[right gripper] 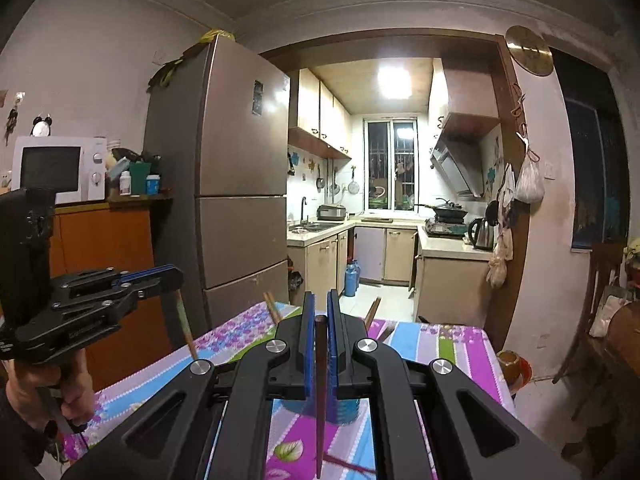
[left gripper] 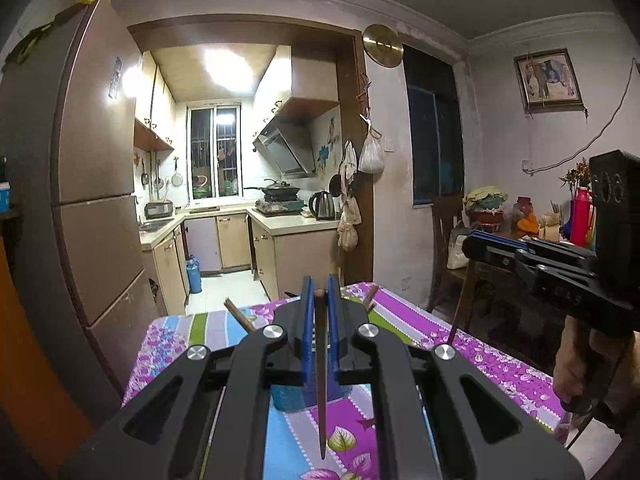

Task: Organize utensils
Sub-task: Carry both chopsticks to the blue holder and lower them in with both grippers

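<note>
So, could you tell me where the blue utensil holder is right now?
The blue utensil holder stands on the floral tablecloth, centre of both wrist views, just beyond and mostly hidden by each gripper's fingers.

Each claw (left gripper: 320,300) (right gripper: 321,312) was matte black linkage with round silver screws and blue-lined fingers (left gripper: 307,312). Bare-skinned hands (left gripper: 576,364) (right gripper: 52,388) gripped black handles; one housing bore embossed digits.

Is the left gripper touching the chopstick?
Touching. The left wrist view shows the left gripper with its blue pads pressed against the chopstick on both sides.
</note>
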### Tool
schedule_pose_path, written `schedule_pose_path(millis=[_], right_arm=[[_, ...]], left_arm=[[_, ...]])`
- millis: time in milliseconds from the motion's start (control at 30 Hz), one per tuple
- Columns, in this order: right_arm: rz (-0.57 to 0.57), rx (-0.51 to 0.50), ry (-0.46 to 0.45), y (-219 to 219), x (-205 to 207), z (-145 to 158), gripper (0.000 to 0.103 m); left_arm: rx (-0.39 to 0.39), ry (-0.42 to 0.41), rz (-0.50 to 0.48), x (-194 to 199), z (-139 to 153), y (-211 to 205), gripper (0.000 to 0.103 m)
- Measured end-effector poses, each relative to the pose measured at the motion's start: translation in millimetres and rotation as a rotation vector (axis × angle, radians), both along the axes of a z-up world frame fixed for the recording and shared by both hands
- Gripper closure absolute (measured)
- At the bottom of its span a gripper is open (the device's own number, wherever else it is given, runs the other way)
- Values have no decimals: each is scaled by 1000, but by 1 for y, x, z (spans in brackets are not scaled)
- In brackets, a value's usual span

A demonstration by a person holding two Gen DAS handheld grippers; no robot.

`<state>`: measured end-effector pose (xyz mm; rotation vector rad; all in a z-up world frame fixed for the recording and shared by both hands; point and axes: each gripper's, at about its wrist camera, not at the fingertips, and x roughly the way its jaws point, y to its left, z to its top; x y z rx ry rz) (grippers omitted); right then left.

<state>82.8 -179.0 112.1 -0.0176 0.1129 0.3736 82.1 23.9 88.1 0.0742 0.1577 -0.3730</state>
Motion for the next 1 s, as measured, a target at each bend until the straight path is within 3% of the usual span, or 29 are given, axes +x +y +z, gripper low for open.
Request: schedule_pose_path(millis=[700,1000], right_arm=[[0,52,-102,-6,88,108,96],[0,38,-55,1,147,102,96]], left_arm=[[-68,-82,52,64,77,9,98],[-104,-118,58,102,97,4,98]])
